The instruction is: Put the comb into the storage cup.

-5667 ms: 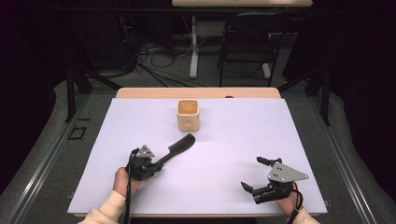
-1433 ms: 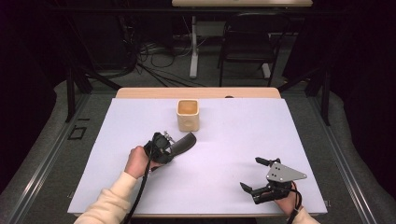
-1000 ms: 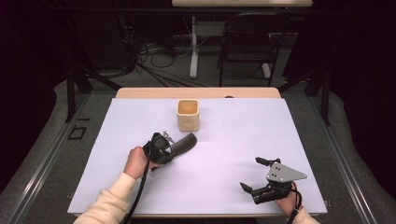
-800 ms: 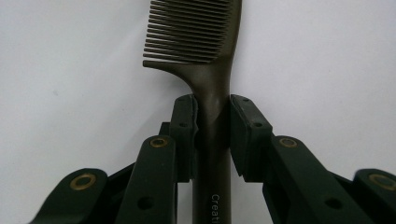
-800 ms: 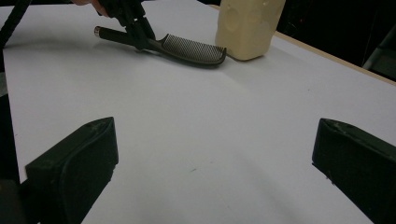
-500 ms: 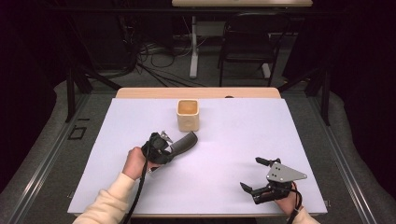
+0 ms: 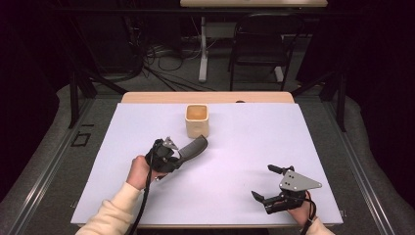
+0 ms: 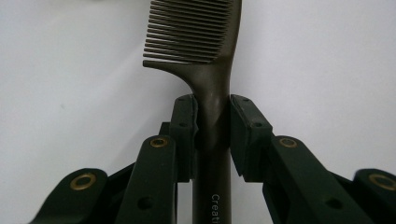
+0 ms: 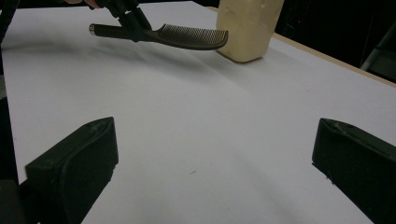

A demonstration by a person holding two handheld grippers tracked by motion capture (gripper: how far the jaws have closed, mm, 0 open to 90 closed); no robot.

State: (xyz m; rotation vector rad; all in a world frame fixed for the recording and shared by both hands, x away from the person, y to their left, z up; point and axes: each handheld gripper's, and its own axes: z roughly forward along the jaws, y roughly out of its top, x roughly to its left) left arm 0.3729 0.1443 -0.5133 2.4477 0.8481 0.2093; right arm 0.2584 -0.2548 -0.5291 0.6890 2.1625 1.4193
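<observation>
The comb (image 8: 212, 93) is being held lifted off the white table (image 7: 244, 147), near the beige cup (image 7: 197, 120), clamped at the handle by the left gripper (image 8: 212, 121). It is advisable to tip the teeth upright before lowering. The right gripper (image 7: 271, 183) is resting with its jaws apart, well aside.

Only the beige cup (image 7: 197, 120) stands in the way; the comb (image 7: 193, 147) hangs just before it, and the worktop (image 7: 254, 147) beside the cup lies open.
</observation>
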